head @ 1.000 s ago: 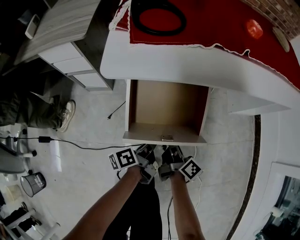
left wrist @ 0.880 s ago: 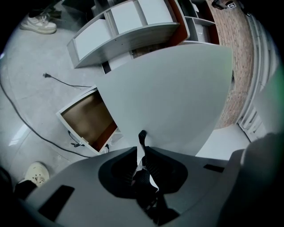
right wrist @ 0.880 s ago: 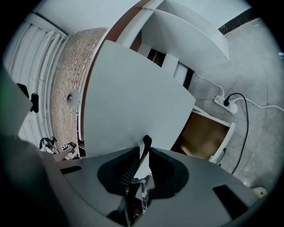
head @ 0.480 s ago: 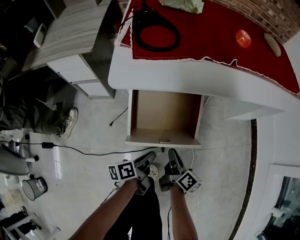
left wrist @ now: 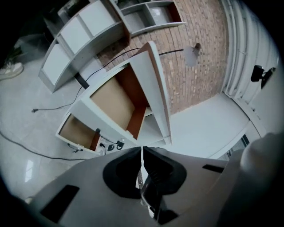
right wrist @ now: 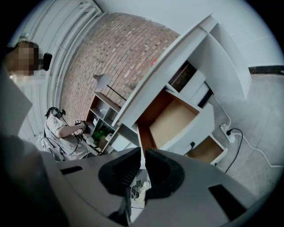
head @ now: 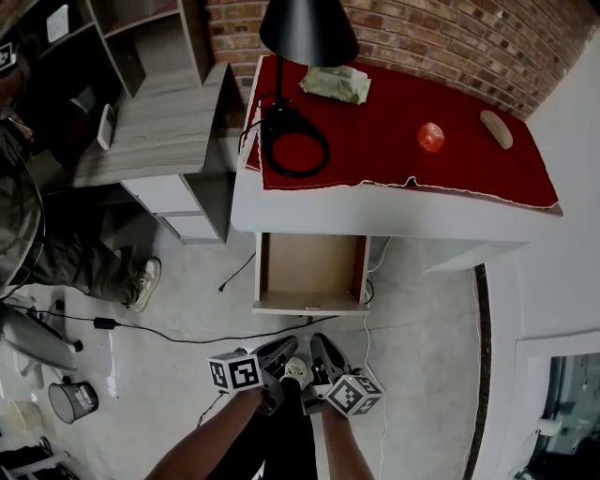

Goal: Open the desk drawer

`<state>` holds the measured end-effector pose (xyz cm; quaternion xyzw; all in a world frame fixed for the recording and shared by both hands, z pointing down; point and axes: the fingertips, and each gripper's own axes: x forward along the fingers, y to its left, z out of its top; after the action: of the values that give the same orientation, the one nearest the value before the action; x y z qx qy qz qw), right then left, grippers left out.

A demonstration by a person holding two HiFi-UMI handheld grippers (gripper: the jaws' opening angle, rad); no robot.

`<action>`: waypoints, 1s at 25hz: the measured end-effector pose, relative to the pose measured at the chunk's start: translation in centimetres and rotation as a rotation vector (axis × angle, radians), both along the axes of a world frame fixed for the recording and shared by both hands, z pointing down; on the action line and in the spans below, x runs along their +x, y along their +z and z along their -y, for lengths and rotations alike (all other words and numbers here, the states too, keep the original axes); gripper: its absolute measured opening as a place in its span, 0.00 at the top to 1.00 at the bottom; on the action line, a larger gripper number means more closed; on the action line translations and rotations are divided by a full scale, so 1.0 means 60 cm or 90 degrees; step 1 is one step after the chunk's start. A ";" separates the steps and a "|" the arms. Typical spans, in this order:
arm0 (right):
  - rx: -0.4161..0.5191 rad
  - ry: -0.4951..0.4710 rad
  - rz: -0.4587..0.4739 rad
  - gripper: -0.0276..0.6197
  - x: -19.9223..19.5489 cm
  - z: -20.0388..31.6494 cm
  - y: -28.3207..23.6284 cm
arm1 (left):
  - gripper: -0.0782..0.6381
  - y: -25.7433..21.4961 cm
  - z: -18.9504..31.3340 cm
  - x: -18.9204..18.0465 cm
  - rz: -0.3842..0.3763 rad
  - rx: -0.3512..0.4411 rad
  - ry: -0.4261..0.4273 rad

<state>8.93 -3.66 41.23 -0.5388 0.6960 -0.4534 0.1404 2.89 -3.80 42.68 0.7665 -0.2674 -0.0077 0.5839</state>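
The desk drawer [head: 310, 271] stands pulled out from under the white desk [head: 394, 223], its brown inside empty and a small handle [head: 312, 306] on its white front. My left gripper [head: 282, 352] and right gripper [head: 322, 350] hang side by side in front of the drawer, well clear of it and touching nothing. In the left gripper view the drawer [left wrist: 113, 99] lies beyond the jaws, and the right gripper view shows the drawer [right wrist: 171, 122] likewise. Both pairs of jaws have just been closing, leaving only a thin slit with nothing between them.
A red cloth [head: 394, 164] covers the desk top, with a black lamp [head: 307, 28], a black cable loop [head: 293, 150], a pale packet [head: 335, 82], an orange ball [head: 429, 137] and a beige object [head: 497, 128]. A grey side desk [head: 150, 131], a seated person's leg [head: 66, 258], a floor cable [head: 178, 333] and a bin [head: 67, 398] lie left.
Both grippers have drawn back from the drawer front and risen. The head view has pulled up, so the whole desk top now shows. The drawer stays open.
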 end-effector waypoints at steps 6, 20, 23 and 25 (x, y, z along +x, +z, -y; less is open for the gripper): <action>0.069 -0.026 -0.085 0.90 -0.026 0.007 -0.151 | 0.87 -0.138 -0.007 -0.014 0.057 0.132 0.046; 0.197 -0.100 -0.196 0.90 -0.084 -0.077 -0.420 | 0.88 -0.389 -0.098 -0.033 0.114 0.351 0.126; 0.206 -0.078 -0.244 0.90 -0.085 -0.102 -0.464 | 0.87 -0.425 -0.118 -0.043 0.130 0.396 0.137; 0.224 -0.056 -0.275 0.90 -0.082 -0.116 -0.494 | 0.87 -0.450 -0.126 -0.052 0.142 0.428 0.135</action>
<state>4.00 3.32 11.60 -0.5593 0.8008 -0.2057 0.0603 -0.22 3.79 15.69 0.9352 -0.2307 0.0492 0.2640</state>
